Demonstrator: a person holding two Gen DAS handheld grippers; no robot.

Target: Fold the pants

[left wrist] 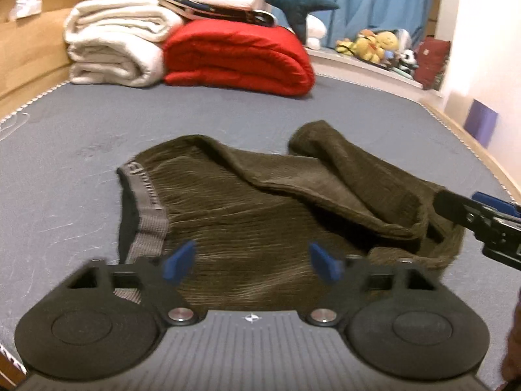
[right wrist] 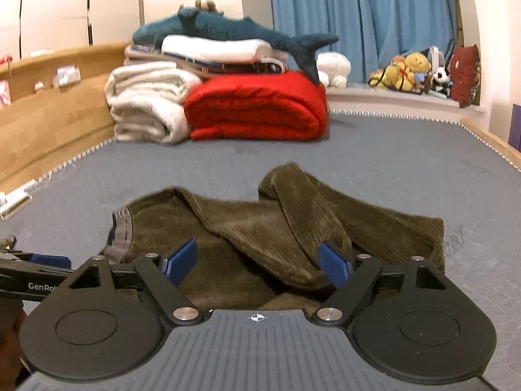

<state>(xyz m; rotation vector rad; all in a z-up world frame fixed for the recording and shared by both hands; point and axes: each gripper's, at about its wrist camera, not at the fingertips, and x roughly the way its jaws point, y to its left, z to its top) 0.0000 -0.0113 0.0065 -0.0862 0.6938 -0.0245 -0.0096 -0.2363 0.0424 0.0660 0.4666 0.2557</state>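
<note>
1. The pants lie on the grey-blue mattress, filling the middle of both wrist views, just ahead of the grippers.
2. They are dark olive-brown, of a ribbed, plush fabric with fine lines running across the nearest panel.
3. A grey elastic waistband with a dark inner lining runs down the left edge of the garment in the left wrist view; in the right wrist view the same band shows at centre left.
4. The pants are loosely bunched: one leg lies folded diagonally over the body of the garment, its end rising toward the upper middle of the frame, and thick folds pile up on the right side.
5. The left gripper sits at the lower centre of its view with its blue pads spread apart; the ribbed cloth lies below the gap and the pads do not press on it.
6. The right gripper likewise has its blue pads held apart over the fabric, with the folded leg just beyond them and nothing pinched.
7. In the left wrist view the right gripper enters from the right edge, its tip at the bunched right side of the pants; whether it touches the cloth is unclear.
8. At the far end of the mattress sit a folded red duvet, rolled cream blankets and a plush shark on top, before a blue curtain.
</note>
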